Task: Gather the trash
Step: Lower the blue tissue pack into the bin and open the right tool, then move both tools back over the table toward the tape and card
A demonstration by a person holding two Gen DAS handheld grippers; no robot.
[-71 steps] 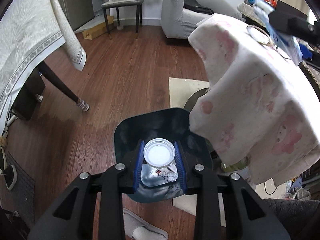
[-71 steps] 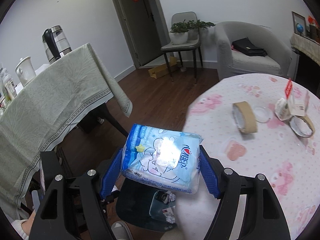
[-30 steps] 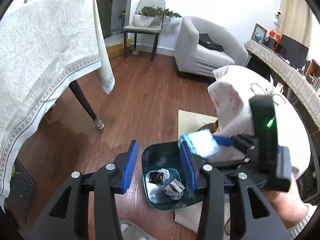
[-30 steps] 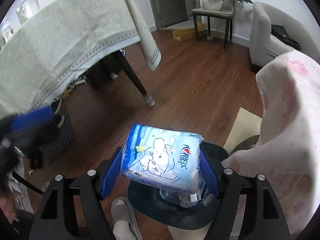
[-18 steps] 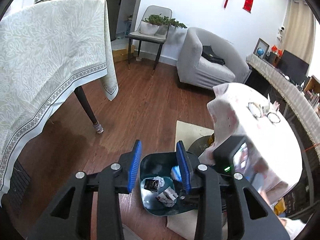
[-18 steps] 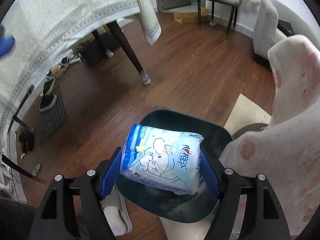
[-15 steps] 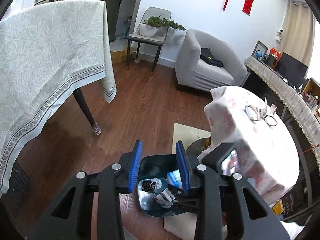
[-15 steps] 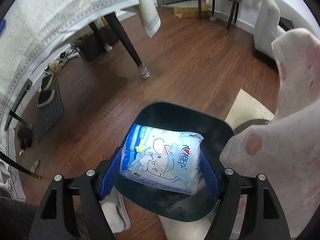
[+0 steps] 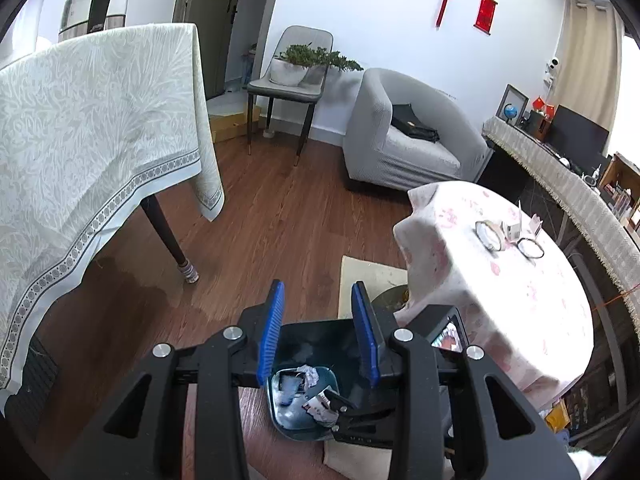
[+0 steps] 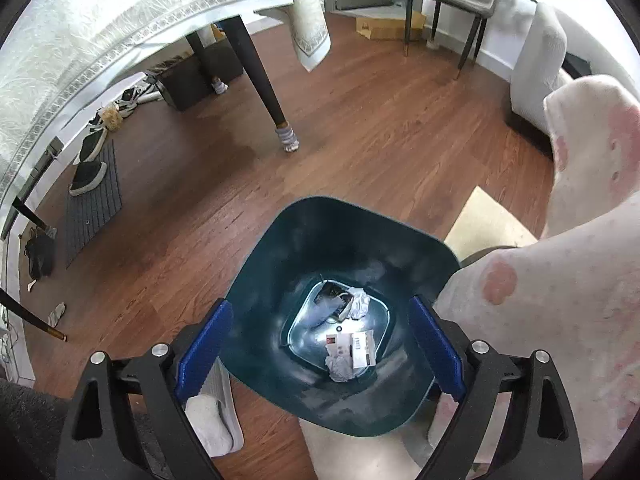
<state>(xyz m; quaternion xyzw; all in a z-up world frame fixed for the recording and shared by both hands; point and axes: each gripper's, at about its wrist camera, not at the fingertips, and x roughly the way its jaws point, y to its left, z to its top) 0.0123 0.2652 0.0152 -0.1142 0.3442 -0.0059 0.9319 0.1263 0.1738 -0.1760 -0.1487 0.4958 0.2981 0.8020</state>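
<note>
**Blue packet gone from my right gripper; bin has taken the load**

Biggest change first: my right gripper (image 10: 320, 344), which half a second ago was clamped on the blue printed packet, now stands spread wide with nothing between its blue pads. It hangs straight over the dark teal bin (image 10: 276, 236), which fills the lower middle of the right wrist view. I judge the packet has dropped in, though I can't pick it out cleanly; a bluish shape at the upper left of the bin's floor may be it. That leg of the job looks done, and what remains is on the round desk with the pink-flowered cloth (image 9: 520, 292) at the right of the left wrist view.

My left gripper (image 9: 318, 330) is also spread and empty, held higher than a moment ago, with the bin low in the frame beyond it.

Down to the trash (image 10: 352, 350) itself: it lies on the bin's pale floor, a crumpled white wad, a dark wrapper and flat printed cards, loose and light.

On the desk, two tape rings (image 9: 489, 233) and a small white carton between them are near its far edge, untouched.
</note>
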